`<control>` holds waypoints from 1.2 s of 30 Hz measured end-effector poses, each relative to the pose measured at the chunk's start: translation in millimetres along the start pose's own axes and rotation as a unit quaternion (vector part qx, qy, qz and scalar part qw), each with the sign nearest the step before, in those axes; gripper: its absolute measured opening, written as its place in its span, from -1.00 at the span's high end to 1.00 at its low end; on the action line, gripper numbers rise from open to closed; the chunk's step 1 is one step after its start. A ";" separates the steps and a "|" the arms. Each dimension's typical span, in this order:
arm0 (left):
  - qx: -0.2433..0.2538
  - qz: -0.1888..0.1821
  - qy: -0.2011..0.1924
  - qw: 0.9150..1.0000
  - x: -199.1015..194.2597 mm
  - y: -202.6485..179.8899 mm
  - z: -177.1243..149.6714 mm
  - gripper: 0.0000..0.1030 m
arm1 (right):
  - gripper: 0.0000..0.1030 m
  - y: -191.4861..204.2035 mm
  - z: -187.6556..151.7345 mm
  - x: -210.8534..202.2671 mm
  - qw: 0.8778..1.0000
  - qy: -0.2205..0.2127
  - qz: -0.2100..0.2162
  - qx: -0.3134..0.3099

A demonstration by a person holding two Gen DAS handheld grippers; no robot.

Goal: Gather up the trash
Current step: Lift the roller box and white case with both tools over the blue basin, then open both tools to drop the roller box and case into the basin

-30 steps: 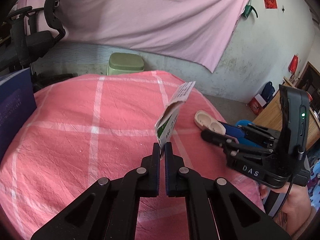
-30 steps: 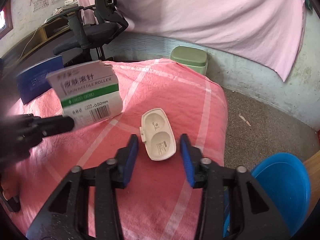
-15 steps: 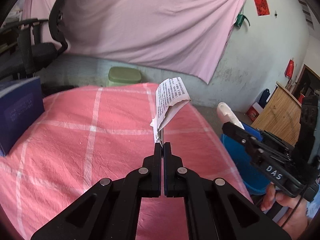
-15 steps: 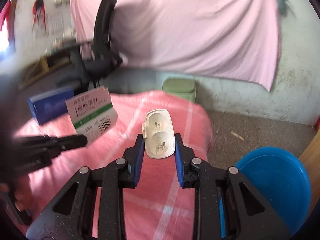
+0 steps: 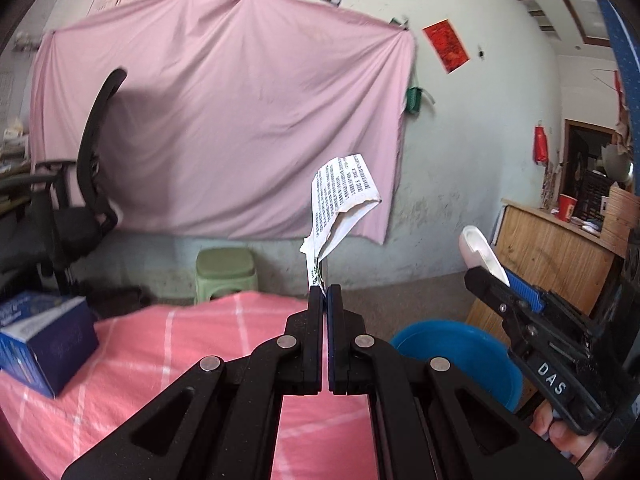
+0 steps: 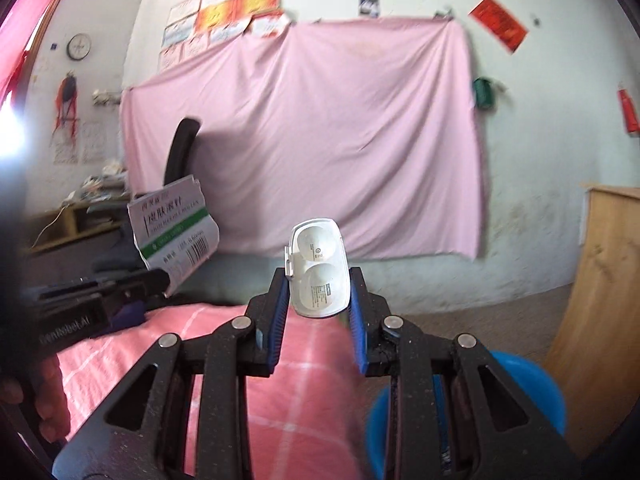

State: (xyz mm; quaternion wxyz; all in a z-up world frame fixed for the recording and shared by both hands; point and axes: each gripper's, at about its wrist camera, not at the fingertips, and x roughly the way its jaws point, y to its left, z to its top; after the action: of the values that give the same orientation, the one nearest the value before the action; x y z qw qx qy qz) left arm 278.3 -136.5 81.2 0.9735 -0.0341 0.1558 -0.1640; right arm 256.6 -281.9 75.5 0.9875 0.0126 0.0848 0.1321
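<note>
My left gripper (image 5: 324,294) is shut on a torn white cardboard box with green print (image 5: 340,204) and holds it up above the pink bed (image 5: 200,344). The same box shows in the right wrist view (image 6: 176,228). My right gripper (image 6: 318,280) is shut on a white plastic two-well case (image 6: 318,268), lifted off the bed. That case and gripper show at the right of the left wrist view (image 5: 480,250). A blue basin (image 5: 460,356) stands on the floor beside the bed, below the right gripper; it also shows in the right wrist view (image 6: 528,396).
A dark blue box (image 5: 44,340) lies on the bed's left side. A green stool (image 5: 226,270) stands behind the bed. A black office chair (image 5: 76,208) is at the left. A wooden cabinet (image 5: 552,256) stands at the right.
The right gripper closed on the white case and lifted it off the bed. Both grippers rose and tilted up, each carrying its item.
</note>
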 end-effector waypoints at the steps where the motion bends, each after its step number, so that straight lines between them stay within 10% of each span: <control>1: 0.003 -0.004 -0.005 1.000 1.2 -2.7 4.1 1.00 | 0.04 -3.2 0.7 -3.3 1.000 -0.005 -0.007 0.001; 17: 0.061 -0.088 -0.017 0.994 28.7 -101.1 3.9 1.00 | 0.04 -77.6 1.1 -64.6 0.992 -0.052 -0.110 0.033; 36: 0.025 -0.145 0.153 0.977 122.0 -148.6 -34.7 0.99 | 0.04 -144.9 -52.4 -17.6 0.975 0.126 -0.128 0.132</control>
State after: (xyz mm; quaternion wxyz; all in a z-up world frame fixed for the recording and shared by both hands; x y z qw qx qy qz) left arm 331.0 -317.5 30.1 0.9043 -0.0066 0.2924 -0.3110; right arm 268.4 -426.2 19.9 0.9673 0.1149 0.2261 -0.0071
